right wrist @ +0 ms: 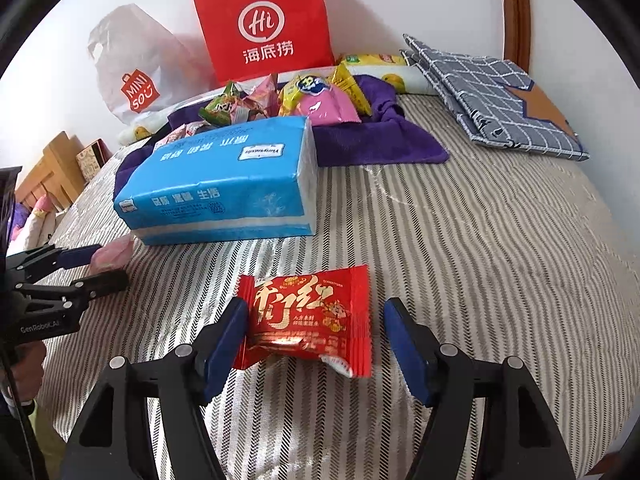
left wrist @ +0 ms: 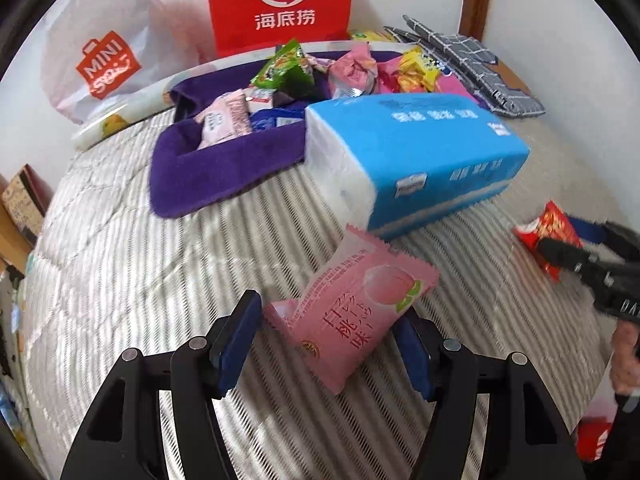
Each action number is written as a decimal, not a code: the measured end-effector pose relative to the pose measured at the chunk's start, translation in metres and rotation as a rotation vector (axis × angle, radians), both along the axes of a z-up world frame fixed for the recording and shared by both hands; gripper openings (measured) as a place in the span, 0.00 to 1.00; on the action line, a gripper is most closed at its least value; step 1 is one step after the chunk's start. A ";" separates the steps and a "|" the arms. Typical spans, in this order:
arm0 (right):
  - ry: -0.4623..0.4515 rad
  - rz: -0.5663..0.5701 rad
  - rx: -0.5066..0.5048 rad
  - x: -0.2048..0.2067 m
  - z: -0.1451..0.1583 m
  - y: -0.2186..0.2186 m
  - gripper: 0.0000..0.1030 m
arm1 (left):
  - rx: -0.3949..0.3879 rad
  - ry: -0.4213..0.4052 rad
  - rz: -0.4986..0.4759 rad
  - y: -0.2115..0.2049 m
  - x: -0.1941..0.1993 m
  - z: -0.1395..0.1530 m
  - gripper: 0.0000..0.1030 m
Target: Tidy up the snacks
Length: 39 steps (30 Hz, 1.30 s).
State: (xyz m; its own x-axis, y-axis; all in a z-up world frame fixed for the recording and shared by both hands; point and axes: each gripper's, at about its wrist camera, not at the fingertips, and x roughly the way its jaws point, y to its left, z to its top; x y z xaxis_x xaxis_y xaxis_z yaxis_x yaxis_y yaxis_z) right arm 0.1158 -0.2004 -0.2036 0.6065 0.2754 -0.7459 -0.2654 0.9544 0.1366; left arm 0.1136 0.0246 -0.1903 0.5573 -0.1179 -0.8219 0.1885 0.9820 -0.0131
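Note:
A pink peach snack packet (left wrist: 352, 312) lies on the striped bed between the fingers of my open left gripper (left wrist: 332, 332); the right pad touches its edge. A red snack packet (right wrist: 308, 324) lies between the fingers of my open right gripper (right wrist: 314, 332); the left pad touches it. The red packet (left wrist: 548, 232) and right gripper (left wrist: 560, 252) show at the right of the left wrist view. The left gripper (right wrist: 104, 264) and pink packet (right wrist: 110, 256) show at the left of the right wrist view. Several snacks (left wrist: 320, 72) lie piled on a purple towel (left wrist: 208, 172).
A blue tissue pack (left wrist: 416, 156) lies between the towel and the two packets. A red paper bag (left wrist: 280, 4) and a white Miniso bag (left wrist: 104, 52) stand against the wall. Folded grey checked cloth (right wrist: 496, 100) lies at the back right. Wooden furniture (right wrist: 52, 168) stands left of the bed.

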 end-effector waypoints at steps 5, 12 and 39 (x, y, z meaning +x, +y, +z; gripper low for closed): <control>-0.019 0.031 -0.048 -0.001 -0.004 0.011 0.68 | -0.028 -0.009 0.006 -0.001 0.011 0.000 0.48; -0.040 0.030 -0.054 -0.001 -0.003 0.010 0.37 | -0.078 -0.001 -0.004 0.006 0.012 0.004 0.42; -0.166 -0.007 0.054 -0.009 0.055 -0.013 0.35 | -0.143 -0.044 -0.011 -0.004 -0.002 0.036 0.38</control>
